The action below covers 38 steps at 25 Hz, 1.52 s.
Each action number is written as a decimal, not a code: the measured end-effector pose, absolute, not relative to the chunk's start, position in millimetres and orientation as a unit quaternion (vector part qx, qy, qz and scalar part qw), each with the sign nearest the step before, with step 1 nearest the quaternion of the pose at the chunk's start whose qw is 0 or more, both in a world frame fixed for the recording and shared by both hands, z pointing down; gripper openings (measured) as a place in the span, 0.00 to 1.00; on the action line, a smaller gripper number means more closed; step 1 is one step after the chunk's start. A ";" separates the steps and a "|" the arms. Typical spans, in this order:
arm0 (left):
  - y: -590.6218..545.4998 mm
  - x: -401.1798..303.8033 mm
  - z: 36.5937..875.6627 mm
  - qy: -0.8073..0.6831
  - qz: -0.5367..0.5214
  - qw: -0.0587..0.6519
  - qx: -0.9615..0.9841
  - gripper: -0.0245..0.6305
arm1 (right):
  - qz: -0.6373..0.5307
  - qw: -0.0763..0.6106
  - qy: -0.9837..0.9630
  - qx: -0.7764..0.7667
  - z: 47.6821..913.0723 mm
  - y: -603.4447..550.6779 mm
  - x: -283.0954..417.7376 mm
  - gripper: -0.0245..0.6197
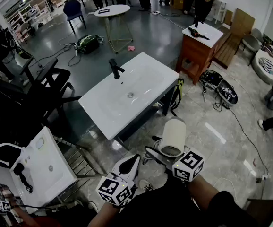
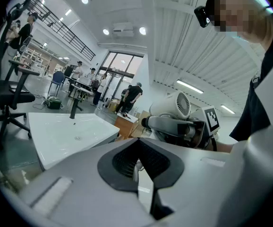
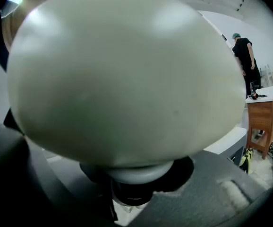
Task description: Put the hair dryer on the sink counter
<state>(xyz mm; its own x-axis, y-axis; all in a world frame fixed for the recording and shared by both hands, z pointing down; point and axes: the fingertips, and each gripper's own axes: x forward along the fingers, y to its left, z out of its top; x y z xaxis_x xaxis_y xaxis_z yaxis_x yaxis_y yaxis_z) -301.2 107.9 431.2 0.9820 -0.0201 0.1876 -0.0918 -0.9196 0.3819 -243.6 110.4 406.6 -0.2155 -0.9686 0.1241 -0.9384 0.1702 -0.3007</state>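
Observation:
The hair dryer (image 1: 172,137), a cream barrel with a round grille at its rear, hangs in the air above the floor, short of the near edge of the white sink counter (image 1: 103,110). My right gripper (image 1: 159,153) is shut on its handle; in the right gripper view the barrel (image 3: 127,74) fills most of the picture and hides the jaw tips. The left gripper view catches the dryer (image 2: 176,105) to its right, with the counter (image 2: 56,131) and a black faucet (image 2: 73,107) ahead. My left gripper (image 1: 135,161) floats beside the right, shut, with nothing in it.
A smaller white basin (image 1: 44,167) stands at the lower left. Beyond the counter are a wooden cabinet (image 1: 200,46) with a dark hair dryer (image 1: 198,33) on top, a black office chair (image 1: 46,79), bags and cables (image 1: 219,86) on the floor, and a round table (image 1: 112,11).

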 end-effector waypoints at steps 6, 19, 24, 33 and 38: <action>108.9 -300.6 431.2 -0.029 0.089 0.198 0.976 0.04 | -0.154 0.046 0.765 -0.624 406.4 110.9 -243.6 0.35; 114.3 -294.4 434.6 -0.024 0.093 0.200 0.975 0.04 | -0.166 0.049 0.759 -0.627 410.6 119.3 -237.8 0.35; 116.2 -288.4 432.8 -0.025 0.095 0.199 0.975 0.04 | -0.171 0.051 0.753 -0.634 411.4 123.7 -225.9 0.35; 112.8 -271.6 430.4 -0.043 0.094 0.198 0.975 0.04 | -0.178 0.061 0.754 -0.630 409.3 119.8 -198.5 0.35; 112.1 -250.4 429.2 -0.054 0.093 0.199 0.974 0.04 | -0.177 0.058 0.758 -0.625 409.3 117.2 -173.6 0.35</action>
<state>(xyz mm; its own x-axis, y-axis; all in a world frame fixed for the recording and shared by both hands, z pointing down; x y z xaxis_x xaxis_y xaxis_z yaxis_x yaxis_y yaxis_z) -250.4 112.1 429.2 0.9770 -0.0678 0.2020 -0.1416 -0.9150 0.3779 -173.6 117.2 409.3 -0.2124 -0.9681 0.1330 -0.9268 0.1565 -0.3413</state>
